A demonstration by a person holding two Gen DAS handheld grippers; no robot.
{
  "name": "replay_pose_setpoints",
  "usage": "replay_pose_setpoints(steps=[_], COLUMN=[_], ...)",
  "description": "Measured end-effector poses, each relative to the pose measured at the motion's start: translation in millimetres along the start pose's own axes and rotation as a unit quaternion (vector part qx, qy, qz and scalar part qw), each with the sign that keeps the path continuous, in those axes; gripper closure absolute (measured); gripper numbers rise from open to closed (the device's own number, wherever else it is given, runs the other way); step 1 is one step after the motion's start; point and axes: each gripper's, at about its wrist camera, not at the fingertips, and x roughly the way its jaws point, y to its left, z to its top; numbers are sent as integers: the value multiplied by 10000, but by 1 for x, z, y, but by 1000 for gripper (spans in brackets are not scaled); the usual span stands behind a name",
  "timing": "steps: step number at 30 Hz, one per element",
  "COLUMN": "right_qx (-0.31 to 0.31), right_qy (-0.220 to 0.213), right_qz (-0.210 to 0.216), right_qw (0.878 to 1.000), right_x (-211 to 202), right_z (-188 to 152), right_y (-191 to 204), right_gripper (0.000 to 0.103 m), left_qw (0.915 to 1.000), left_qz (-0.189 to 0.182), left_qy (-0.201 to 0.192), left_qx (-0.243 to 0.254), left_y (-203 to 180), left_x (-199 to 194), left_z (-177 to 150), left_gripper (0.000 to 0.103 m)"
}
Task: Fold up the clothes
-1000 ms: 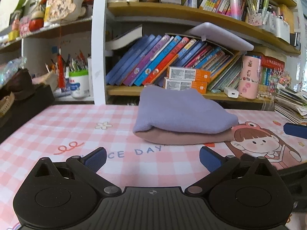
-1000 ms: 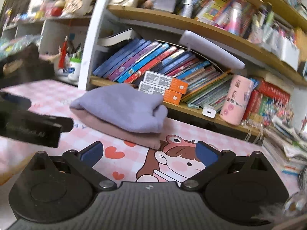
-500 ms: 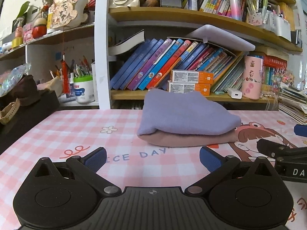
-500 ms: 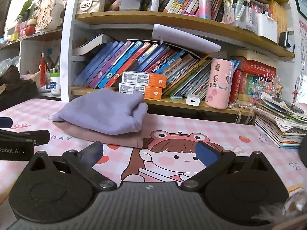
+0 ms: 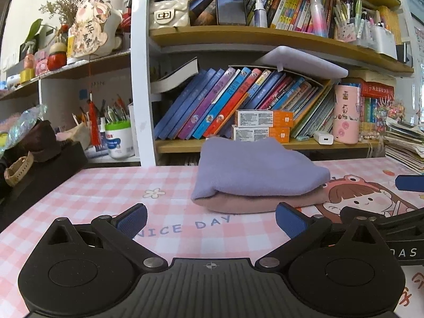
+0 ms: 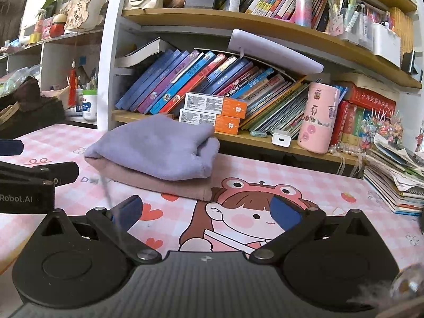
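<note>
left wrist: pink checked mat (image 5: 106, 190) before crowded bookshelf (image 5: 238, 34)

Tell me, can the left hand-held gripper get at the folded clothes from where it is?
Probably yes. The left hand-held gripper is open and faces the folded clothes, with only bare mat between. The right hand-held gripper stays off to the side.
</note>
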Motion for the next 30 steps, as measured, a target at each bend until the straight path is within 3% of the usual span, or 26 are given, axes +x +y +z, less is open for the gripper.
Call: replay_pose_setpoints(steps=[16,30], right_qx=[-60,32], right_qy=[-136,-181], right_qz=[96,160], right_qw=[9998,9997], right_x=[-5,-6], right_z=[0,0], right_y=[2,0], right_gripper=[0,0], left_qw=[10000,9997], left_qz=[-28,63], left_qy=[73,93], left_qx=[-50,222], left_y=[1,-8], left_x=[2,3], left_z=[0,0], left_gripper=[0,0])
